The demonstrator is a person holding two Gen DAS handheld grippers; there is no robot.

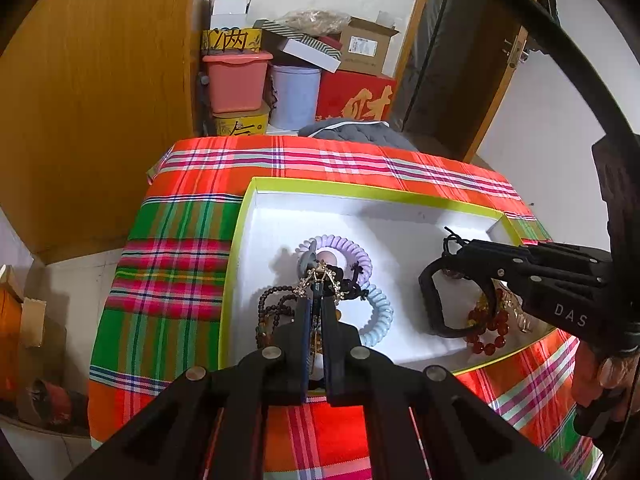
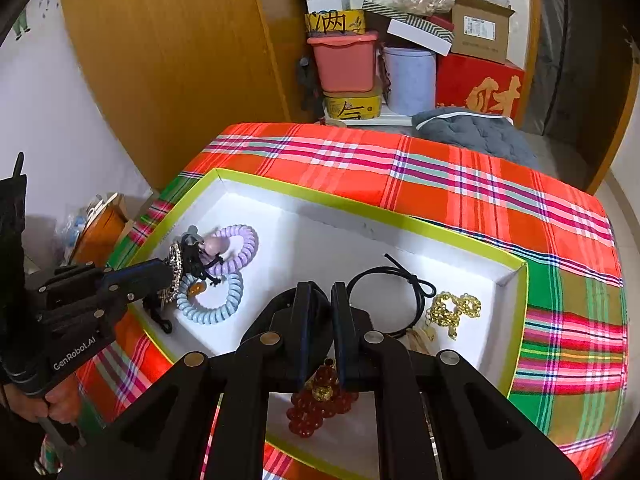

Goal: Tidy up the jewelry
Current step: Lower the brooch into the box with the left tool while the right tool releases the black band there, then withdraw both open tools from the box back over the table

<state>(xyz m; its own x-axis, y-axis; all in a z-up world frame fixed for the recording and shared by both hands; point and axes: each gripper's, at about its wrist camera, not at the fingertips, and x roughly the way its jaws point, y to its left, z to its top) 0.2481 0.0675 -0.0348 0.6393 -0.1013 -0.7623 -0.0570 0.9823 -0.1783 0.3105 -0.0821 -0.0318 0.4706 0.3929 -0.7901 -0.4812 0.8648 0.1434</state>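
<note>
My left gripper sat clenched on a gold rhinestone hair clip, low over the left part of the white tray — lime rim, on a plaid-covered table. Under the clip lay a purple coil hair tie and a blue coil hair tie, touching; dark bead strand just beside, toward the tray's left wall. My right gripper was clamped on a black band near the tray's right side. Red bead bracelet lay at the tray's near edge — gold chain and black cord loop toward its right wall.
</note>
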